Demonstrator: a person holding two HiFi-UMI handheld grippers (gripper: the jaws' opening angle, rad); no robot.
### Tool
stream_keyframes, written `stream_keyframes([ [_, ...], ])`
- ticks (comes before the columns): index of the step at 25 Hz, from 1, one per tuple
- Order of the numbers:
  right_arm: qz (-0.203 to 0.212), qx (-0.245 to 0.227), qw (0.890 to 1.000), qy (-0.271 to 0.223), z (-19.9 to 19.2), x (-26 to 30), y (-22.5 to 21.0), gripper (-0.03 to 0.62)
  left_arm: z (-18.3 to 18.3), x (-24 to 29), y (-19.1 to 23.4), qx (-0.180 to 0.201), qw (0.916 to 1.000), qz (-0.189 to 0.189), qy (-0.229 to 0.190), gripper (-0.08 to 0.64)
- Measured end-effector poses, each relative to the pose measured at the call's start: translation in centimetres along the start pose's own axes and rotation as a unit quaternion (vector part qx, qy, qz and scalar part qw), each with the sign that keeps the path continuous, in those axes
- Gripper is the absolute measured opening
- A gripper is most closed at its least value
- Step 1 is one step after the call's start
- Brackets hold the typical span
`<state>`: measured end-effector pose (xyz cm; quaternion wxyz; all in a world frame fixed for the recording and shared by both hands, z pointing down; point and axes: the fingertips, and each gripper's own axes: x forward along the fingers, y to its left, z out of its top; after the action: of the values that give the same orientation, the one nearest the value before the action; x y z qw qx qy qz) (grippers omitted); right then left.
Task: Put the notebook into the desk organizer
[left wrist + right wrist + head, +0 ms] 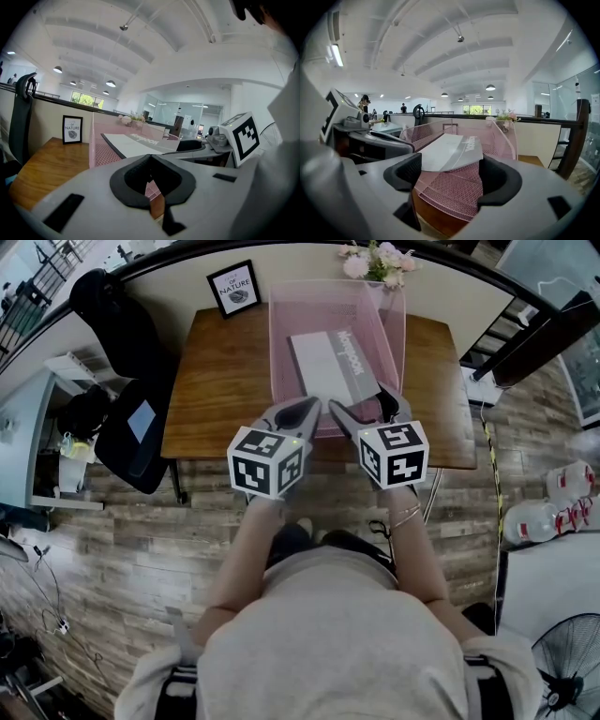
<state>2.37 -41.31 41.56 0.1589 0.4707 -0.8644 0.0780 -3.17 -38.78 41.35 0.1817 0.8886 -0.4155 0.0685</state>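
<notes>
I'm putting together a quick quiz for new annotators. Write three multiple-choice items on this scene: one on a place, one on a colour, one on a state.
1. Where is the notebook?
A. Flat on the wooden table, outside everything
B. Inside the desk organizer
C. Clamped in a tool

2. What colour is the desk organizer?
A. Pink
B. Blue
C. Black

3. How do the jaws of the right tool stand?
A. Closed on the notebook
B. Shut together on nothing
C. Apart, gripping nothing

Answers:
1 B: the head view shows the notebook lying within the organizer's mesh walls.
2 A: its mesh walls are pink in all three views.
3 C: the right gripper view shows a wide gap between the pads, and the notebook lies beyond them, untouched.
</notes>
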Motion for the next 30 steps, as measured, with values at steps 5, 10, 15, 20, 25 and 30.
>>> stream_keyframes([
  [5, -0.008, 0.0, 1.0, 0.002, -0.1, -0.1, -0.1, 0.379, -0.4, 0.2, 0.0, -0.002, 1.0, -0.002, 0.009, 0.014],
  [10, -0.024, -0.004, 1.0, -0.006, 0.0, -0.3, -0.4, 0.391, -0.3, 0.6, -0.3, 0.004, 0.9999, -0.003, 0.013, 0.014],
  [15, -0.032, -0.012, 0.999, -0.017, 0.3, -0.6, -0.7, 0.437, -0.4, 0.6, -0.1, 0.011, 0.9998, 0.002, 0.018, 0.014],
  [20, -0.032, -0.008, 0.999, -0.029, 0.7, -1.0, -0.8, 0.436, -0.3, 0.6, -0.1, 0.008, 0.9999, 0.001, 0.014, 0.014],
  [25, -0.023, -0.006, 0.999, -0.048, 1.5, -1.9, -0.3, 0.431, 0.4, 0.1, -0.3, 0.022, 0.9997, 0.011, -0.001, 0.014],
  [30, 0.001, 0.0, 0.998, -0.068, 2.5, -2.8, 0.7, 0.397, 1.6, -0.7, -0.8, 0.038, 0.9991, 0.013, -0.018, 0.014],
])
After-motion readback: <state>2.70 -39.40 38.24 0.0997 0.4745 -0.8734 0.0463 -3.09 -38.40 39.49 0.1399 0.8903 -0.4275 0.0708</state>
